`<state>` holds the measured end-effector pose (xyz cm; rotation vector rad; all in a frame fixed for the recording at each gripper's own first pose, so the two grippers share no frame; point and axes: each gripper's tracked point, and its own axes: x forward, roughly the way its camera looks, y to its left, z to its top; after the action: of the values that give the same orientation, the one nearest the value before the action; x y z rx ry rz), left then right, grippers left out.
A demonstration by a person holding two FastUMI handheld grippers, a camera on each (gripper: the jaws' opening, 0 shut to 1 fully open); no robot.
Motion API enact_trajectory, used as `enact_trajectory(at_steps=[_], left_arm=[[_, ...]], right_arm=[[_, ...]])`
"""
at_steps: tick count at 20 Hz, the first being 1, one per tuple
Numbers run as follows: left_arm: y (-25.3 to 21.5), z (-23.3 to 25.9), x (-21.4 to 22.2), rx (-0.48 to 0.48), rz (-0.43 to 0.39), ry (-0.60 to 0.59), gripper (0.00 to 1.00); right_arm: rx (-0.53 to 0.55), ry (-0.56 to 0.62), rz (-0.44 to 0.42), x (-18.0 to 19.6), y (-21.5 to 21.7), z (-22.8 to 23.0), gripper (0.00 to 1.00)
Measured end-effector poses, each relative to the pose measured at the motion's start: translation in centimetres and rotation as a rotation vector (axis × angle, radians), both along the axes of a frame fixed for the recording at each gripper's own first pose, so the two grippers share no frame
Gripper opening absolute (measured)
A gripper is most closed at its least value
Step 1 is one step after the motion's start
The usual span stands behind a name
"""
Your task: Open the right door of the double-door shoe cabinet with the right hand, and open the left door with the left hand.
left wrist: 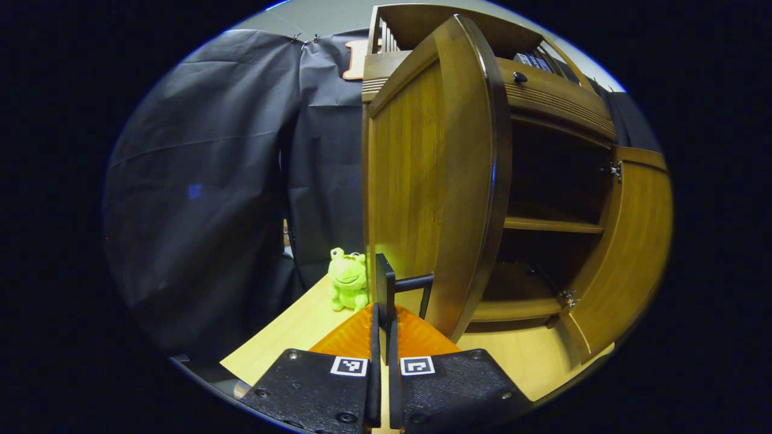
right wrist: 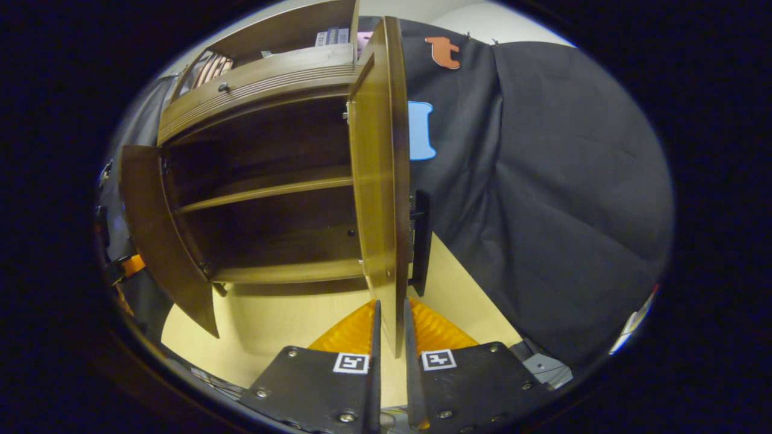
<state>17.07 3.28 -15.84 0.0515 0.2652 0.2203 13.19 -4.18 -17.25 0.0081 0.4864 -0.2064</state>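
- Left gripper view: from here the left door [left wrist: 431, 181] of the shoe cabinet [left wrist: 555, 102] stands swung well out, its edge toward me, and I can see past it to the inner shelf [left wrist: 552, 225] and the dark compartments. The right door [left wrist: 633, 253] at the far side is also swung out. I judge both openings done, or nearly; what may be left is letting go and backing off.
- My left tool [left wrist: 384, 301] is clenched on the thin dark handle [left wrist: 386, 286] of the left door, the fingers almost touching with the bar between them. The tool points level and forward, low by the door's bottom part, just above the pale tabletop [left wrist: 283, 337].
- A green plush frog [left wrist: 348, 288] sits on the tabletop just beside the door, to its outer side, apart from my tool.
- Right gripper view: the right door [right wrist: 380, 181] stands edge-on straight ahead, opened wide, with the cabinet's shelf [right wrist: 265, 191] and the swung-out left door [right wrist: 163, 235] to one side.
- My right tool [right wrist: 390, 325] straddles the door's lower edge, fingers close on either side of the panel; I cannot tell whether both press on it. The dark handle [right wrist: 420, 241] sits farther up the door's outer face, not in the tool. The tool is held level, low, above the tabletop [right wrist: 271, 325].
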Motion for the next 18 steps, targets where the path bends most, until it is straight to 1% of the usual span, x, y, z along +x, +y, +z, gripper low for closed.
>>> enact_trajectory(at_steps=[1, 2, 3, 4, 5, 7, 8, 9, 10, 11, 14, 15, 18], left_arm=[[0.8, 0.2, -0.4, 0.001, 0.011, -0.002, 0.05], [1.3, 0.1, -0.5, 0.0, 0.015, -0.006, 0.0], [1.6, 0.3, -0.5, 0.002, 0.014, -0.009, 0.04], [1.9, 0.3, -0.7, 0.01, 0.009, -0.009, 0.04], [2.4, 0.4, -0.7, 0.019, 0.005, -0.01, 0.0], [3.6, 0.4, -0.8, 0.027, -0.004, -0.008, 0.06], [3.8, 0.5, -0.8, 0.016, -0.014, -0.011, 0.03], [4.2, 0.5, -0.9, 0.004, -0.021, -0.012, 0.03], [4.5, 0.4, -1.1, -0.008, -0.031, -0.009, 0.0], [4.9, 0.6, -1.3, -0.019, -0.041, -0.009, 0.03], [5.9, 0.6, -1.5, -0.035, -0.077, 0.001, 0.03], [6.3, 0.6, -1.4, -0.045, -0.088, 0.005, 0.06], [7.4, 0.7, -1.5, -0.088, -0.107, 0.014, 0.04]], right_arm=[[0.002, 0.002, 0.004, 0.0, 0.2, -0.1, 0.17], [0.003, 0.005, 0.009, 0.2, 0.5, -0.2, 0.17], [0.003, 0.007, 0.016, 0.4, 0.8, -0.5, 0.17], [0.003, 0.01, 0.024, 0.5, 1.1, -0.5, 0.17], [0.002, 0.012, 0.031, 0.7, 1.4, -0.6, 0.17], [0.002, 0.011, 0.045, 1.1, 2.2, -0.6, 0.17], [0.004, 0.01, 0.05, 1.4, 2.4, -0.5, 0.17], [0.005, 0.009, 0.055, 1.6, 2.6, -0.5, 0.17], [0.006, 0.009, 0.06, 1.8, 2.9, -0.5, 0.18], [0.006, 0.009, 0.065, 2.0, 3.1, -0.5, 0.18], [0.003, 0.01, 0.08, 2.6, 3.8, -0.5, 0.17], [0.003, 0.01, 0.086, 2.6, 4.0, -0.5, 0.18], [0.004, 0.014, 0.106, 3.0, 4.7, -0.5, 0.17]])
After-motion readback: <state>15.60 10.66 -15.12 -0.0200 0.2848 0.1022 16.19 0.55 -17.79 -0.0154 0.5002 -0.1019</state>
